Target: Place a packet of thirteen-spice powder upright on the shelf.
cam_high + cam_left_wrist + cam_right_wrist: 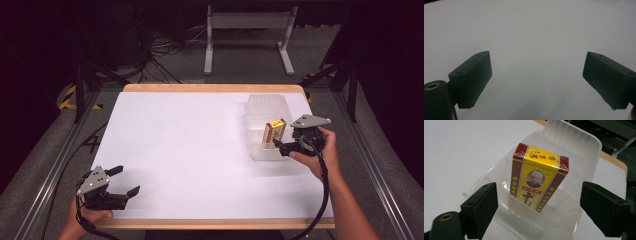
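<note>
left gripper (124, 181) rests low with jaws wide apart; right gripper (276, 144) is held forward, jaws spread.

glossy carton (537, 178), translucent plastic tray (584, 147)

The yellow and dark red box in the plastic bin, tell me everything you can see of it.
The box is a small carton with a glossy wrap, a yellow front panel, dark red edges, printed characters and a round portrait. It stands upright, leaning slightly, in the clear plastic bin at the table's right side. The right gripper is open before it, not touching.

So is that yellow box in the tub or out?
In. The box stands tilted inside the clear tub, its foot below the rim.
</note>
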